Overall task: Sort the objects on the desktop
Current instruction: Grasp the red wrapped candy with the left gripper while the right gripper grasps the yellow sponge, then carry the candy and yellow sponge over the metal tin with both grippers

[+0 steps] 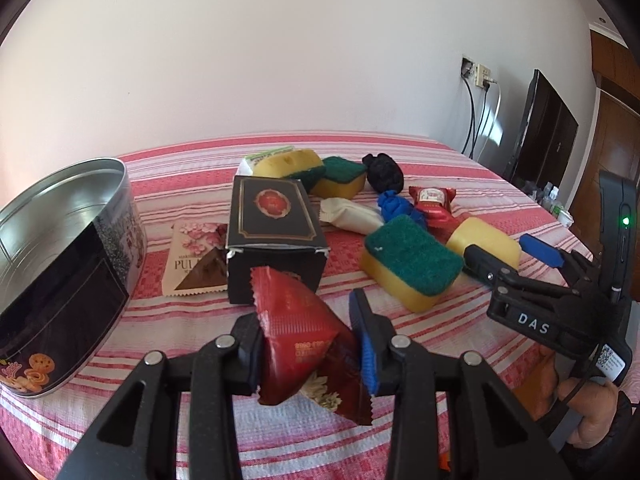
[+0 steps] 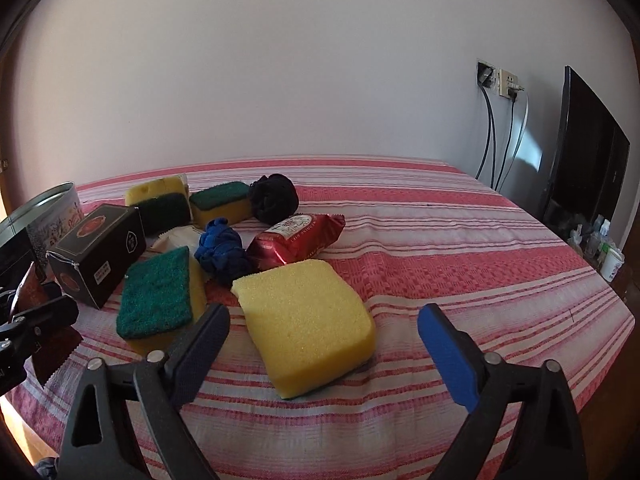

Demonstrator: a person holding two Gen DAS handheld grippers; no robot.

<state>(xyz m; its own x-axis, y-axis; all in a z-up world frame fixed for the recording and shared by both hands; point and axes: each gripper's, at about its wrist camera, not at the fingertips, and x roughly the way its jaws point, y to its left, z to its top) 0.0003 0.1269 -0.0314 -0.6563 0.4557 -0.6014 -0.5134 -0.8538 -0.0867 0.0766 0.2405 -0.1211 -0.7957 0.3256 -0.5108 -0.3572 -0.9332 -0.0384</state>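
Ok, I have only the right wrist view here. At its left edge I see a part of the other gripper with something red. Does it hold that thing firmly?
Observer: Yes. In the left wrist view the left gripper is shut on a red snack packet, pinched between both fingers.
Operator: And the metal tin, is anything inside it?
Observer: The part of the tin interior that shows is bare metal; nothing shows in it.
Operator: Is something hidden from me behind the black box?
Observer: Yes, a pink flowered packet lies flat on the cloth between the tin and the black box.
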